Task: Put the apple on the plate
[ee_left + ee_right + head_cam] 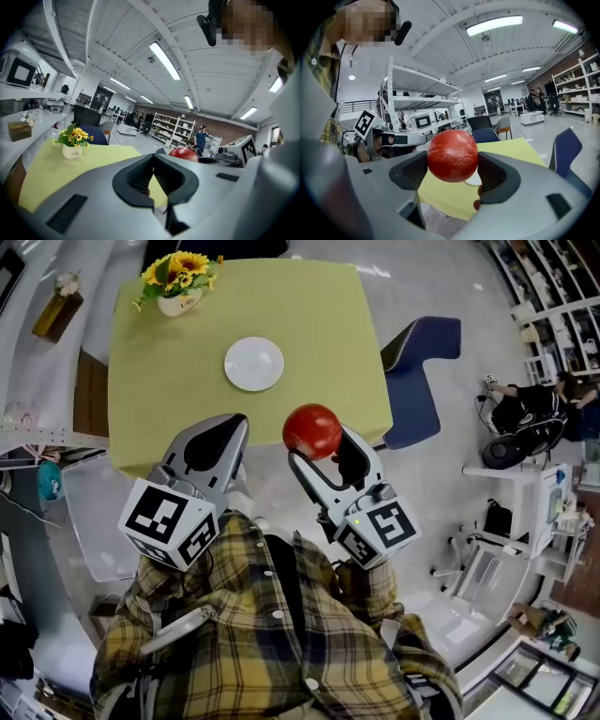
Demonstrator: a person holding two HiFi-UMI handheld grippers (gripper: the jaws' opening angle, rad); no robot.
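**Apple held short of the plate**

The right gripper (323, 448) is clamped on the red apple (312, 430), holding it in the air over the near edge of the yellow-green table (319, 324). The white plate (254, 364) sits bare mid-table. The left gripper (234, 427) hovers alongside, jaws together, empty.

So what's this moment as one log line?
right tool: shut on apple | left tool: shut, empty | plate: bare, on table | apple: not yet on plate

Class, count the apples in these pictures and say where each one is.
1. The apple sits clamped in the right gripper, held in the air short of the plate. No other shows.
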